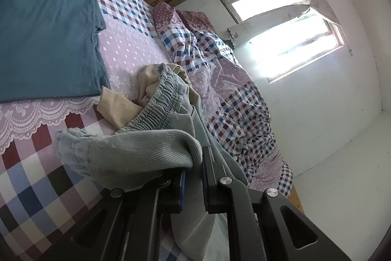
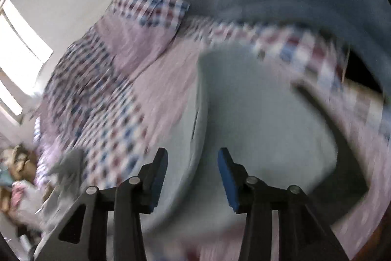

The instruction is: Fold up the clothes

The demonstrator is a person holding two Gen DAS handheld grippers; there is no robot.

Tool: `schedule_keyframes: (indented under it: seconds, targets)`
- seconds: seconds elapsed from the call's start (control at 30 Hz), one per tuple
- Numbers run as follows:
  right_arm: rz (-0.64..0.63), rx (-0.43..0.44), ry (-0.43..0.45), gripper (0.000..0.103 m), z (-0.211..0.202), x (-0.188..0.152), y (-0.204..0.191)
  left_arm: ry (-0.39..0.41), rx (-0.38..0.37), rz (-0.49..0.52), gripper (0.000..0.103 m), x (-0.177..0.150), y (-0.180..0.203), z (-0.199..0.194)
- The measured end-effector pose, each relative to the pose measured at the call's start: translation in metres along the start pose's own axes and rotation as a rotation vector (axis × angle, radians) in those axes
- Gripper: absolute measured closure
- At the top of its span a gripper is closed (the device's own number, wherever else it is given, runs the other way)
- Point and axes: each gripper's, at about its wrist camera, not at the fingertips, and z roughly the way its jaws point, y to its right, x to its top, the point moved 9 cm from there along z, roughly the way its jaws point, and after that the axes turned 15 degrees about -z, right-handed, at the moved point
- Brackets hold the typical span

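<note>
Left gripper (image 1: 193,177), tilted sideways, is clamped on the pale blue jeans (image 1: 136,148), whose hem is draped over its fingers just above the checked bed sheet (image 1: 36,187). Right gripper (image 2: 193,177) hovers with jaws apart over the same jeans; that view is blurred. Beyond lie a beige garment (image 1: 117,109), then a flat blue garment (image 1: 48,28), far left.

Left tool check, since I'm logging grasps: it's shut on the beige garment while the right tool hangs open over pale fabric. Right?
Not quite. The left wrist view shows the left tool shut on the pale blue jeans; the beige garment lies loose behind them. The right tool is indeed open over pale fabric.
</note>
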Motion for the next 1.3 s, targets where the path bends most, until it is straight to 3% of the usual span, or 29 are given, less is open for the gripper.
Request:
schedule_keyframes:
  seconds: [0.1, 0.17, 0.27, 0.33, 0.37, 0.47, 0.63, 0.7, 0.77, 0.83, 0.97, 1.03, 1.13, 1.23, 1.3]
  targets:
    - [-0.032, 0.149, -0.066, 0.056, -0.002, -0.025, -0.035, 0.000, 0.001, -0.002, 0.093, -0.001, 0.000, -0.001]
    - [-0.168, 0.178, -0.094, 0.056, -0.004, -0.039, -0.064, -0.001, 0.001, -0.004, 0.093, -0.002, 0.000, -0.001]
    - [-0.439, 0.075, -0.119, 0.057, 0.003, -0.053, -0.092, -0.005, 0.001, -0.014, 0.093, -0.001, -0.001, -0.001]
    - [-0.645, -0.036, -0.096, 0.057, 0.004, -0.053, -0.108, -0.012, 0.000, -0.020, 0.093, 0.000, -0.001, 0.000]
    - [-0.722, -0.046, -0.082, 0.057, 0.002, -0.053, -0.118, -0.016, -0.002, -0.026, 0.093, 0.000, -0.002, 0.000]
    - [-0.879, 0.040, -0.051, 0.058, -0.009, -0.054, -0.149, -0.026, -0.005, -0.038, 0.093, 0.002, -0.003, 0.001]
    - [-1.091, 0.084, -0.195, 0.059, 0.014, -0.070, -0.173, -0.041, -0.020, -0.045, 0.093, 0.002, -0.001, 0.001]
    - [-1.196, 0.047, -0.265, 0.064, 0.027, -0.080, -0.175, -0.046, -0.022, -0.044, 0.093, 0.002, -0.001, 0.001]
    - [-1.275, 0.016, -0.320, 0.101, 0.037, -0.082, -0.176, -0.049, -0.022, -0.048, 0.093, 0.003, -0.001, 0.001]
    - [-1.354, -0.012, -0.308, 0.102, 0.043, -0.075, -0.188, -0.052, -0.025, -0.055, 0.093, 0.003, -0.002, 0.000]
    - [-1.410, -0.061, -0.192, 0.102, 0.052, -0.022, -0.227, -0.052, -0.032, -0.036, 0.093, 0.002, 0.002, -0.001]
    - [-1.374, -0.074, -0.122, 0.102, 0.060, 0.012, -0.251, -0.054, -0.034, -0.021, 0.093, 0.000, 0.005, 0.000]
    - [-1.267, -0.174, -0.080, 0.099, 0.096, 0.052, -0.269, -0.063, -0.040, -0.011, 0.093, -0.002, 0.007, 0.002]
    - [-1.245, -0.381, -0.136, 0.097, 0.140, 0.049, -0.259, -0.078, -0.037, 0.008, 0.093, -0.007, 0.010, 0.006]
    - [-1.206, -0.384, -0.095, 0.093, 0.130, 0.033, -0.253, -0.086, -0.034, 0.024, 0.093, -0.010, 0.012, 0.007]
